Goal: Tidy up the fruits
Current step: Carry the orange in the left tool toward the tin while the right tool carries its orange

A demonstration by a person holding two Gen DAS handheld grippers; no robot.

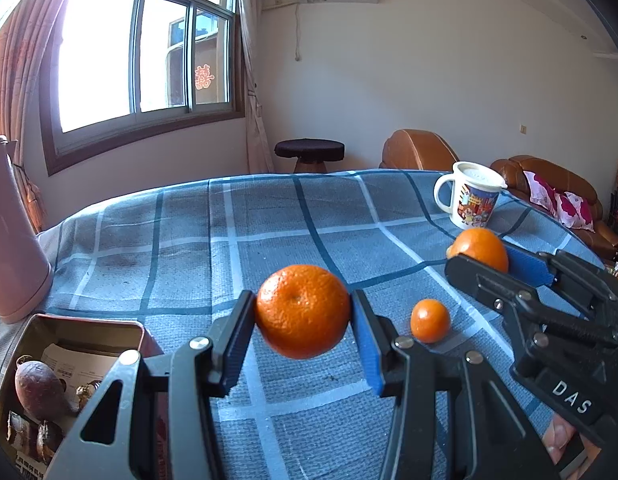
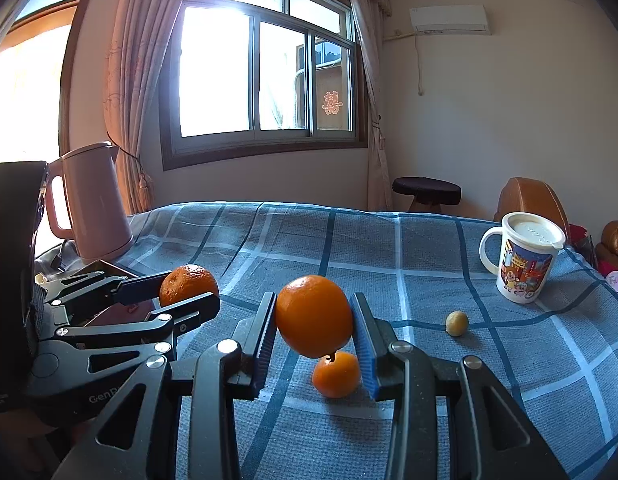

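Left gripper is clamped on a round dimpled orange mandarin, both pads pressing its sides, fruit lifted clear of the blue plaid tablecloth

Right gripper is clamped on a smooth orange citrus fruit, also held off the cloth; we see the same fruit between its fingers from the left wrist view

Small orange kumquat-sized fruit sits on the cloth directly under the right gripper's fruit, between the fingertips but not touched by the pads. In the left view it lies just right of the left gripper

Tiny yellowish round fruit lies on the cloth to the right, apart from both grippers, in front of a white lidded cartoon-print mug

Open rectangular metal tin sits at the near left corner, just beside the left gripper, holding a dark brownish-purple fruit and some packets we can't identify. Pink electric kettle stands behind the tin

Both grippers side by side, close but not touching
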